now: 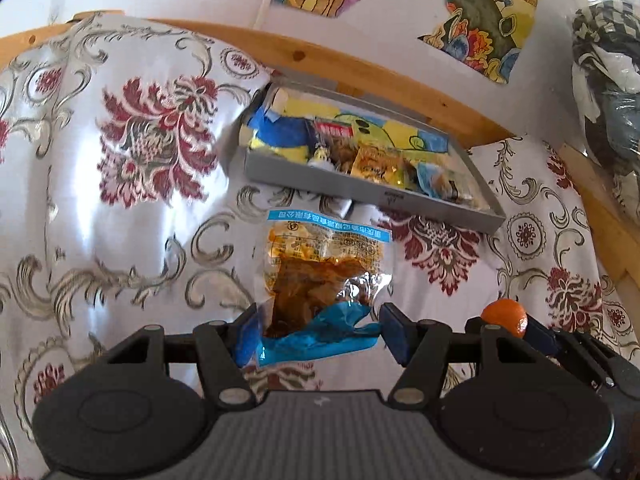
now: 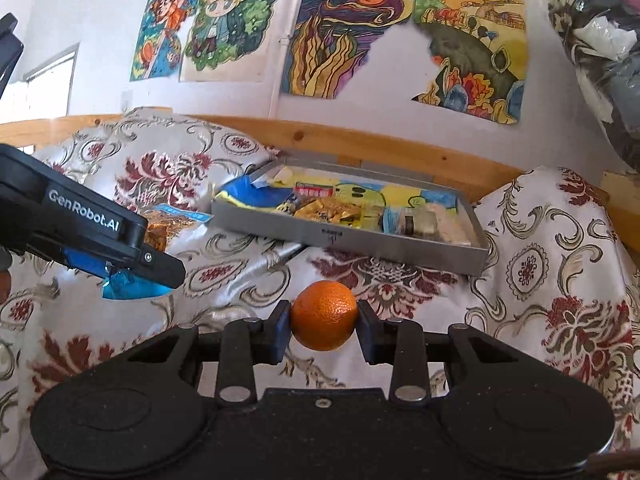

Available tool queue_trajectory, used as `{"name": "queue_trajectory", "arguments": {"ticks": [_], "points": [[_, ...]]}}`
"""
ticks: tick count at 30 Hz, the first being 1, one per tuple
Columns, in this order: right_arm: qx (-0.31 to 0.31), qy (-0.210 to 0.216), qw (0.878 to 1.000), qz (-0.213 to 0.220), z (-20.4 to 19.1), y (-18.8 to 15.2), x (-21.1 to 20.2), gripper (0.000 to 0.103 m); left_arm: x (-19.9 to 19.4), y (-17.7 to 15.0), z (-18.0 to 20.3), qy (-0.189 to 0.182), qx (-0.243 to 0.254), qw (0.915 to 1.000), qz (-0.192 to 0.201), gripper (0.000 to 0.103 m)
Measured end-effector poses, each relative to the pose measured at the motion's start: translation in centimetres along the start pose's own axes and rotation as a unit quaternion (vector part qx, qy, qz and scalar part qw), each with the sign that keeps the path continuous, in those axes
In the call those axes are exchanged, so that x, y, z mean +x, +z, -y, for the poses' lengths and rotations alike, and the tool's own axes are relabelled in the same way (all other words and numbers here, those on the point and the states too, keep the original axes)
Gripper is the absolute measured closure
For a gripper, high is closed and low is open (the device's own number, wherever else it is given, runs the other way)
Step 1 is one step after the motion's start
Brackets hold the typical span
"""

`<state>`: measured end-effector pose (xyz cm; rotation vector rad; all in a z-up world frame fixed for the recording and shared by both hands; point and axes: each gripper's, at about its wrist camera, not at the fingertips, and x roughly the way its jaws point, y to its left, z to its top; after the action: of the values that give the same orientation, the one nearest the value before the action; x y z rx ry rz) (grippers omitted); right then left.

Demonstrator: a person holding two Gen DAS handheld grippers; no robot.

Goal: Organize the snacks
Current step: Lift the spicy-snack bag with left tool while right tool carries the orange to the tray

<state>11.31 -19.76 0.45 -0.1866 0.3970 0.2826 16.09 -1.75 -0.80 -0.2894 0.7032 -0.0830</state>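
1. Packet (image 1: 320,280): clear plastic with blue ends and printed text, brown food inside, held up by its crumpled lower blue end.
2. Orange (image 2: 324,315): small, round, pinched at its sides.
3. Tray (image 2: 400,250): shallow grey box on the floral cloth, holding gold, blue and yellow wrapped snacks.

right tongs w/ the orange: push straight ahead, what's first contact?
Likely the near wall of the grey tray, straight ahead of the right tongs holding the orange. Depth unclear; the cloth might touch first.
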Motion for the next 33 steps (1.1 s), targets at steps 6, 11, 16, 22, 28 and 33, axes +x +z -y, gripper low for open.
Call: {"name": "queue_trajectory", "arguments": {"ticks": [6,11,16,22,28,33], "points": [[0.028,-0.004,1.000,0.002,0.9,0.3,2.0,0.067,1.0,2.2,1.0,-0.003,0.004,1.0000,0.007,0.036],[0.042,-0.008,0.999,0.019,1.7,1.1,2.8,0.067,2.0,3.9,2.0,-0.005,0.003,0.9996,0.026,0.036],[0.056,-0.003,0.998,0.033,2.6,2.3,4.9,0.067,3.1,6.0,2.6,0.003,0.010,0.9991,0.040,0.036],[0.035,0.001,0.997,0.075,3.2,3.9,8.1,0.067,5.2,9.1,3.3,0.028,0.021,0.9977,0.058,0.036],[0.026,0.000,0.994,0.108,5.0,5.4,11.2,0.067,7.5,11.5,3.6,0.050,0.001,0.9945,0.092,0.036],[0.027,-0.002,0.993,0.118,6.2,6.3,14.1,0.067,10.5,12.6,3.6,0.075,0.003,0.9918,0.104,0.036]]}}
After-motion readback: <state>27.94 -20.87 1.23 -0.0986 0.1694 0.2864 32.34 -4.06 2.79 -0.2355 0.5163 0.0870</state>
